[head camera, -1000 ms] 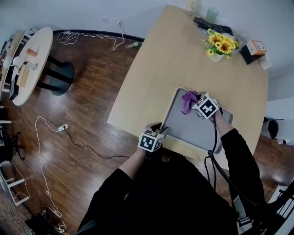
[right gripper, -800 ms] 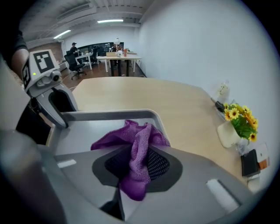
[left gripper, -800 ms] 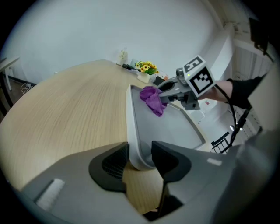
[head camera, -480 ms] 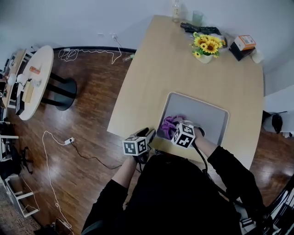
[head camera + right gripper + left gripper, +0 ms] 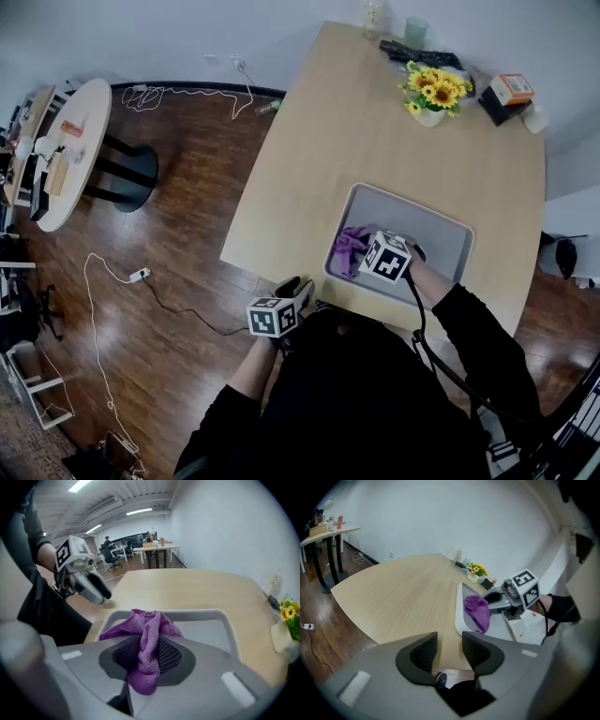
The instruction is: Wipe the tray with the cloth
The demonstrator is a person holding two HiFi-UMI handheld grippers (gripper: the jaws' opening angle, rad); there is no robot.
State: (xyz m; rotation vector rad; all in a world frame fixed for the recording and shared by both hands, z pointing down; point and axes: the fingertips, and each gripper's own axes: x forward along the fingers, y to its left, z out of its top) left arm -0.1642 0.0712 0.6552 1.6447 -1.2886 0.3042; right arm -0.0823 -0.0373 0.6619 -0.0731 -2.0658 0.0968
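At the far left of the head view a round side table [image 5: 66, 131] stands on the dark wood floor, well apart from the work. Next comes the left gripper [image 5: 292, 289], held off the near edge of the big table [image 5: 366, 131] and clear of the tray; its own view shows the jaws [image 5: 449, 651] standing moderately apart with only the table edge and floor between them, so it carries nothing. Further right lies the purple cloth [image 5: 349, 251], bunched at the near-left corner of the grey tray [image 5: 436, 234], just inside the rim. The right gripper [image 5: 367, 258] has it pinched: in the right gripper view the jaws [image 5: 147, 657] are closed onto a fold of the cloth [image 5: 146, 627], which spills forward over the tray's floor [image 5: 204, 629]. Whether the cloth presses on that floor cannot be told. The tray's long axis runs left to right across the person, and the gripper points towards its left end, so nearly all the bare surface lies behind the gripper, to the person's right. The next stroke would therefore probably be a draw back to the right along that axis. The right hand is plainly the nearer; the left could steady the near-left rim.
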